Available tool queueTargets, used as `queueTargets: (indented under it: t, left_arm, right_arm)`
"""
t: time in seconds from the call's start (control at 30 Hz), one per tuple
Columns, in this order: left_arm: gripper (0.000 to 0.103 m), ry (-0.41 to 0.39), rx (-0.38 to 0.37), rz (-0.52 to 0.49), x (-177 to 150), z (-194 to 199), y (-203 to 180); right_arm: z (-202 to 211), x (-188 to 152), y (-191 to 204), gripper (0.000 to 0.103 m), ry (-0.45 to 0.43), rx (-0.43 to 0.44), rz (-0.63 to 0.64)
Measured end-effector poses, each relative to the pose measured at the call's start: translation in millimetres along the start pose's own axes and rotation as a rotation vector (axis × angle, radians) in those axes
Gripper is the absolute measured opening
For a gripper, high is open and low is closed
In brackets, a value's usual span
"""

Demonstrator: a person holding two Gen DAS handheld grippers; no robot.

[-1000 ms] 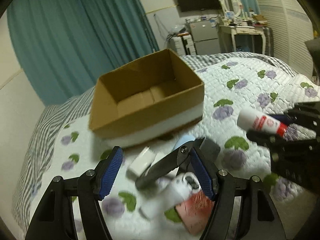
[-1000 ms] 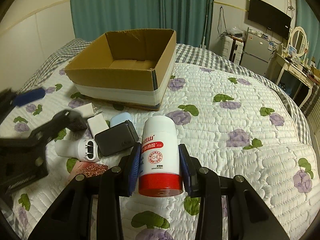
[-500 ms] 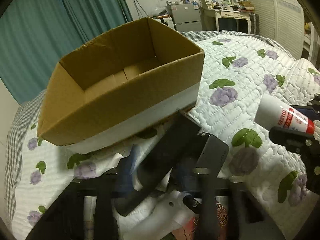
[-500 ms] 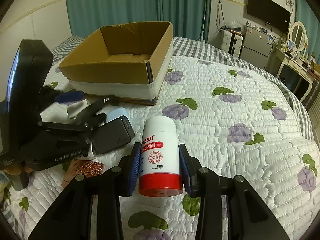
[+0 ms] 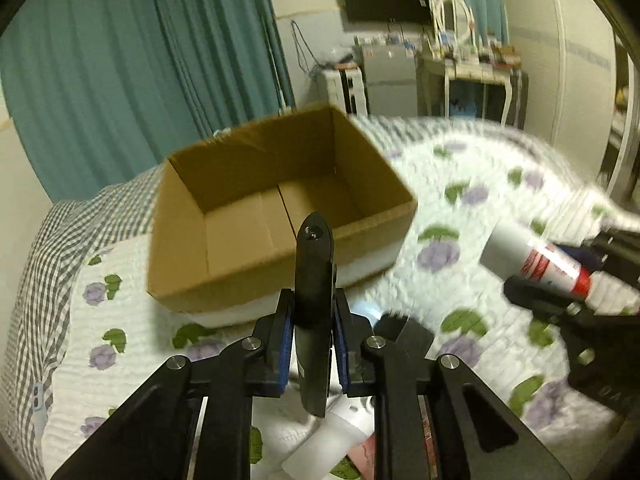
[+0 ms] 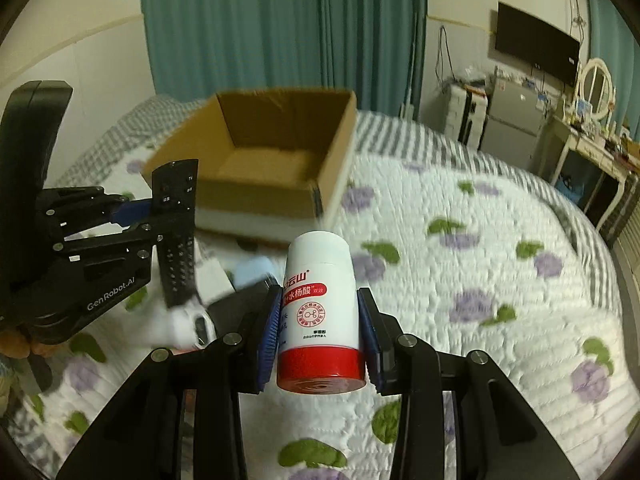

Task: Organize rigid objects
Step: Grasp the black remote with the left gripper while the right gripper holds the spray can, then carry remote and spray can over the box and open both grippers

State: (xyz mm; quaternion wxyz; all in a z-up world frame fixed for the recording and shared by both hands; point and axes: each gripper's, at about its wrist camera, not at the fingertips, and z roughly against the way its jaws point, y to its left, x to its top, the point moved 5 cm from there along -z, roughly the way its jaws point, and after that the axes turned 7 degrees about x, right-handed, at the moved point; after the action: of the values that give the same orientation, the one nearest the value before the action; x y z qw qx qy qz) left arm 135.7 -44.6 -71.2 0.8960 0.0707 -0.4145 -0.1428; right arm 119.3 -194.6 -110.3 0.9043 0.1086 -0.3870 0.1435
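Note:
An open, empty cardboard box sits on the flowered quilt. My left gripper is shut on a black remote control, which stands on edge between the blue pads, lifted above the bed in front of the box. In the right wrist view the same remote hangs upright in the left gripper at the left. My right gripper is shut on a white bottle with a red cap, cap toward the camera. That bottle also shows at the right of the left wrist view.
Below the remote lies a small pile: a white device, a dark flat case and a pale blue object. Teal curtains hang behind the box. A fridge and a white dressing table stand at the back right.
My left gripper, open over the pile a second ago, dropped onto the black remote, shut on it and lifted it. The right gripper rose slightly with the bottle.

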Motion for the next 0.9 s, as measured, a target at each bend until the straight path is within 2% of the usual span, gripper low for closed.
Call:
queueTargets:
  t: [0.17,0.4,0.67,0.9]
  left_arm:
    - [0.018,-0.072,-0.021,0.057,28,28,23]
    - [0.018,-0.100,-0.011,0.124,65,22,59]
    - [0.018,-0.102,0.015,0.146,102,-18,88]
    - [0.018,-0.017,0.038,0.149,106,-87,92]
  right_arm:
    - [12,27,18,0.036,-0.037,0.018,0.035]
    - [14,83,36,0.036,-0.093,0.027,0.098]
    - [-22,162,43,0.036,-0.145,0.033,0.145]
    - [-79,179,33,0.036,-0.127,0.054,0.122]
